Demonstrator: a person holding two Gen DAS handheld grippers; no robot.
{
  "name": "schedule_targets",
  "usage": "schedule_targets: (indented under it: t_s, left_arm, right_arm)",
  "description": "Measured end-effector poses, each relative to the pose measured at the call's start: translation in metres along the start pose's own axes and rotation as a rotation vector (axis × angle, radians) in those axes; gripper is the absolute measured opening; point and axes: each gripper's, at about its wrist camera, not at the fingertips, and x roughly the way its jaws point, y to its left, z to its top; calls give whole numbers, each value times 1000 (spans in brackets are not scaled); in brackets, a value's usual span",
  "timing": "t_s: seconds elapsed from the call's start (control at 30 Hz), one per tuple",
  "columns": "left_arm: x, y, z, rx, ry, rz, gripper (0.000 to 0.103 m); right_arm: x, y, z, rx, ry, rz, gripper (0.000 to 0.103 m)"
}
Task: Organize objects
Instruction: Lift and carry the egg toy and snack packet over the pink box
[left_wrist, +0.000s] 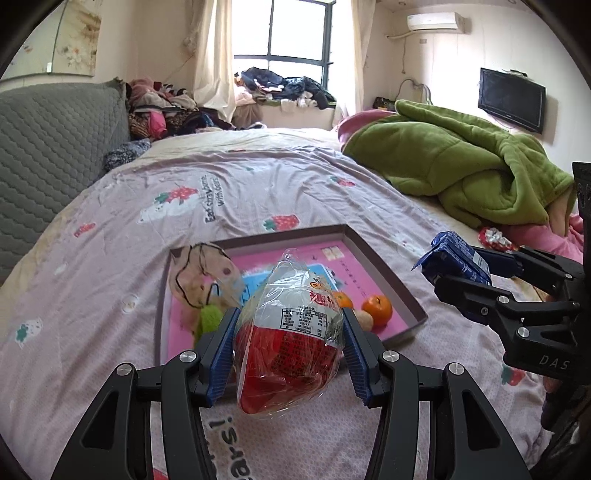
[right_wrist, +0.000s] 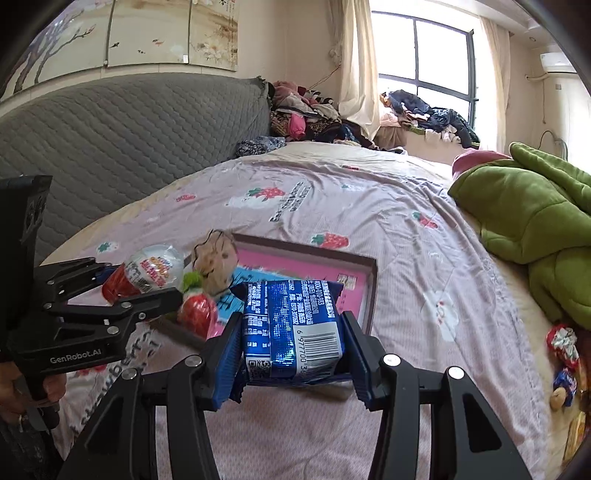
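— Tray position? It lies ahead of and below both grippers.

— Left gripper clamps the egg-shaped snack, long axis pointing forward; right gripper pinches the blue packet. Left sits nearer.

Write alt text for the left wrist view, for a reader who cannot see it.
The left gripper clamps a plastic-wrapped red and white snack above a shallow pink-lined tray on a strawberry-print bedspread. The tray holds two oranges and a beige soft toy. At right, the right gripper grips a blue packet.
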Motion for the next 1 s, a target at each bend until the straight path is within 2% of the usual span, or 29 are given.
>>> schedule_targets:
  t_s: [0.33,0.63,1.0]
  left_arm:
    - [31,20,27,-28,5,40,55]
    - [78,28,34,-28,53,62,55]
    - [124,30,24,-41,122,64,55]
  right_arm:
    - [42,-10,30,-15,20,-35,52]
    - [92,-15,31,-32,84,-37,52]
    - [136,-26,18,-21,158,-42,52]
